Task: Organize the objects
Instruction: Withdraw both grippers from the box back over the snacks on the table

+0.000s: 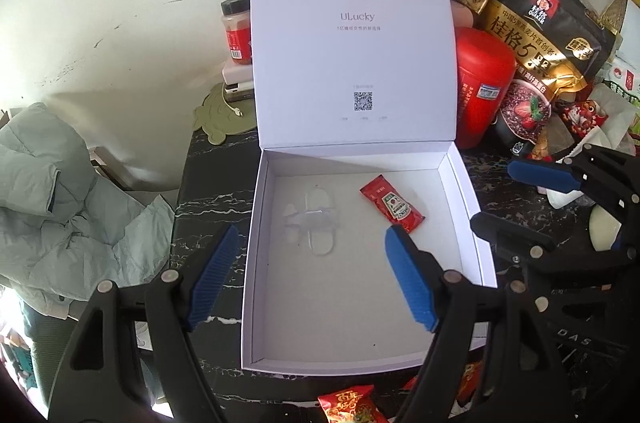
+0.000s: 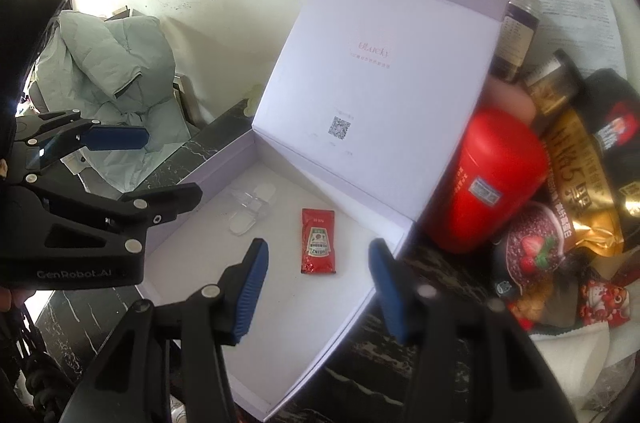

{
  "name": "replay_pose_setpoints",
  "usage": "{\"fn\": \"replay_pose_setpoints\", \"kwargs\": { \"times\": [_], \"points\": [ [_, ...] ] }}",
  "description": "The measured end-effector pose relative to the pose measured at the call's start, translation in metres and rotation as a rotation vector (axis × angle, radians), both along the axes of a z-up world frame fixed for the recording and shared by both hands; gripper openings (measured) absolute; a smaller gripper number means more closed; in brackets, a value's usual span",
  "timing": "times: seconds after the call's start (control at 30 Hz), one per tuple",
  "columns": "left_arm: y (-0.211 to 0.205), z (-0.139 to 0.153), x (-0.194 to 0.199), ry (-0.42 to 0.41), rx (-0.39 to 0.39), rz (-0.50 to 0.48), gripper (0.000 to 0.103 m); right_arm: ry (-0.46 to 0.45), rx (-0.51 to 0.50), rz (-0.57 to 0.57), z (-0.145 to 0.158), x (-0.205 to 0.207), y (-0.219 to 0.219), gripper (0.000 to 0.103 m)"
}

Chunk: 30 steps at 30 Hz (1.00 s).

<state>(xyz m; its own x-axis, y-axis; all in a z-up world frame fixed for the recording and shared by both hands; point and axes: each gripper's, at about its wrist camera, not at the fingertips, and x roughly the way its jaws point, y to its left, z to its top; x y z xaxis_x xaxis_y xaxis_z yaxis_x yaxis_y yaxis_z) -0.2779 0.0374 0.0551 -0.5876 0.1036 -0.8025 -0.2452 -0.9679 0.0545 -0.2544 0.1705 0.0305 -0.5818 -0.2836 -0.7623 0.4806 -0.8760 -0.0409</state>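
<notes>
A white box (image 1: 464, 207) stands open on the dark marble table (image 1: 212, 191), its lid upright against the clutter behind. On the box floor lie a red ketchup sachet (image 1: 392, 205) and a clear plastic piece (image 1: 314, 219). My left gripper (image 1: 312, 271) hovers above the box's near left part, open and holding nothing. My right gripper (image 2: 318, 287) is open too and hangs over the box's near right side, just short of the ketchup sachet (image 2: 318, 243), which no pad touches. Each gripper shows in the other's view: right gripper (image 1: 516, 199), left gripper (image 2: 160, 167).
Right of the box crowd a red canister (image 1: 482, 83), a black and gold oats bag (image 1: 548, 35) and small red packets (image 1: 582, 117). A red jar (image 1: 236, 31) stands behind the box on the left. A grey-green jacket (image 1: 52, 191) lies left of the table. A red snack packet (image 1: 348, 405) lies by the near edge.
</notes>
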Motion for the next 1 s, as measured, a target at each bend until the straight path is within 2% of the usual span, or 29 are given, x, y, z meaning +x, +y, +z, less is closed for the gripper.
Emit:
{"fn": "replay_pose_setpoints", "kwargs": {
  "times": [0.5,1.0],
  "points": [
    [0.003,0.053,0.074,0.097,-0.019,0.011,0.076,0.080,-0.008,-0.002,0.043,0.068,0.009,0.055],
    [0.012,0.070,0.144,0.139,-0.007,0.000,0.077,0.112,-0.004,-0.017,0.059,0.133,0.029,0.057]
  ]
}}
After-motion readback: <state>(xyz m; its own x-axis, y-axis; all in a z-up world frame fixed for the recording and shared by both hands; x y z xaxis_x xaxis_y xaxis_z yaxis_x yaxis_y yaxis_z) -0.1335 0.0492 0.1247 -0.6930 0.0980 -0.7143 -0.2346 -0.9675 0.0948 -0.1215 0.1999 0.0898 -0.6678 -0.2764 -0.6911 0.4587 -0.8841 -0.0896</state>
